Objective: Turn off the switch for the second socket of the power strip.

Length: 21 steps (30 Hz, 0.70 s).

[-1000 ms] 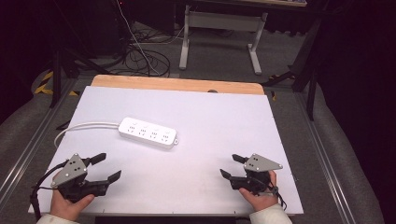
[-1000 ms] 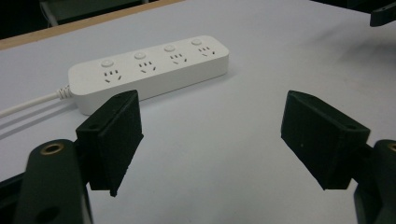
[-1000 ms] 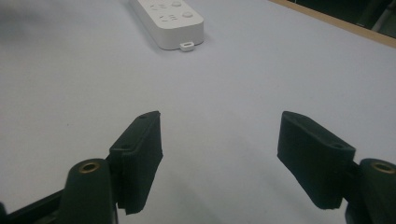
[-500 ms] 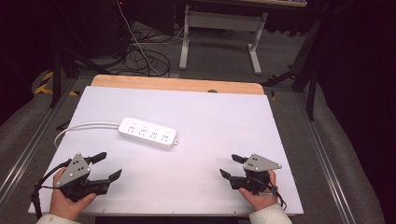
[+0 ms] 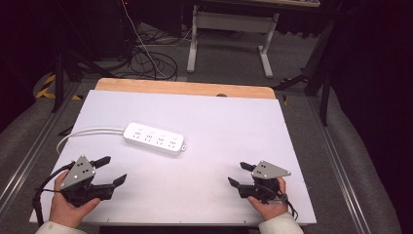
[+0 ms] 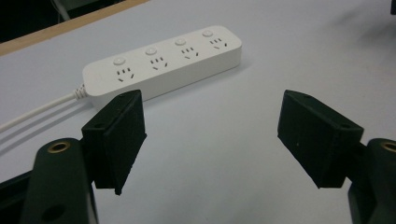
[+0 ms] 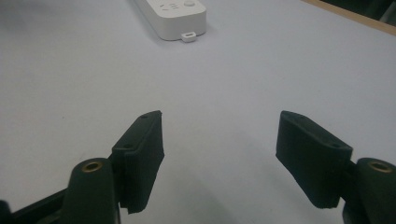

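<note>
Power strip (image 5: 155,138) is the thing my jaws point at; it lies flat on the white tabletop (image 5: 234,126), in the left half, and nothing touches it. My left gripper (image 5: 109,171) rests near the front left corner with its jaws wide apart and empty. In the left gripper view the strip (image 6: 163,60) is just ahead of the jaws, a little to the left, with four sockets and four round buttons on top. My right gripper (image 5: 238,174) sits near the front right corner, jaws also wide and empty, well apart from the strip. In the right gripper view I see the cable-free end of the strip (image 7: 173,15) far ahead, with a small tab on it.

I judge the strip is a stiff plastic box, light, smooth and a bit slippery, not fragile. The best hold is across its two long sides, near the middle, so it does not tip. The white cable (image 5: 83,134) leaves its left end, curves toward the tabletop's left edge and goes over it; it is soft and will drag a little, so I should not pull the strip only by this cable. Behind the tabletop stands a wooden edge (image 5: 185,88), then the floor with dark cables (image 5: 146,61).
</note>
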Motion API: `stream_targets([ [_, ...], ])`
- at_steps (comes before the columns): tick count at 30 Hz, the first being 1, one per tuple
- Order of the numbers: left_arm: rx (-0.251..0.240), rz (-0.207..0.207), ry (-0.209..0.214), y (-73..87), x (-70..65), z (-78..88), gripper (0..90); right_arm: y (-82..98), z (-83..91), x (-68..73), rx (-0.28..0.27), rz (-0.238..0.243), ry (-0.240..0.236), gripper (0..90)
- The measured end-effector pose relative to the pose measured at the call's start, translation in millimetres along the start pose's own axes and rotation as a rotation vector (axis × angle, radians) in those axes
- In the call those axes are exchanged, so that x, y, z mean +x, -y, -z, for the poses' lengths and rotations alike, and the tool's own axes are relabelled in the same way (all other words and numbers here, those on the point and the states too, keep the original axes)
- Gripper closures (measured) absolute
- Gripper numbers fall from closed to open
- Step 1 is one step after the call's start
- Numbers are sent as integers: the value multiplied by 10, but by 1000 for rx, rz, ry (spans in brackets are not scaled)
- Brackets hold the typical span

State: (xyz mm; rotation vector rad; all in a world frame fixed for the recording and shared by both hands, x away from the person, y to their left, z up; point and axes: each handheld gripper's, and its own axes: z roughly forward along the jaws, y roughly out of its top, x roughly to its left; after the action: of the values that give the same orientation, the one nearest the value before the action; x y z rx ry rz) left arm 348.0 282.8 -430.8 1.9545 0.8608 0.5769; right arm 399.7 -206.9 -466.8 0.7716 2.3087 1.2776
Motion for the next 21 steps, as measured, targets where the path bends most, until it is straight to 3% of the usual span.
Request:
stream_targets([
  [7,-15,15,26,-161,66,-18,246,78,-6,-93,-9,-62,1,328],
  [15,-12,-4,41,-340,143,-86,268,124,-11,-87,6,-68,10,325],
  [21,56,0,54,-468,180,-201,281,159,26,-79,15,-69,25,321],
])
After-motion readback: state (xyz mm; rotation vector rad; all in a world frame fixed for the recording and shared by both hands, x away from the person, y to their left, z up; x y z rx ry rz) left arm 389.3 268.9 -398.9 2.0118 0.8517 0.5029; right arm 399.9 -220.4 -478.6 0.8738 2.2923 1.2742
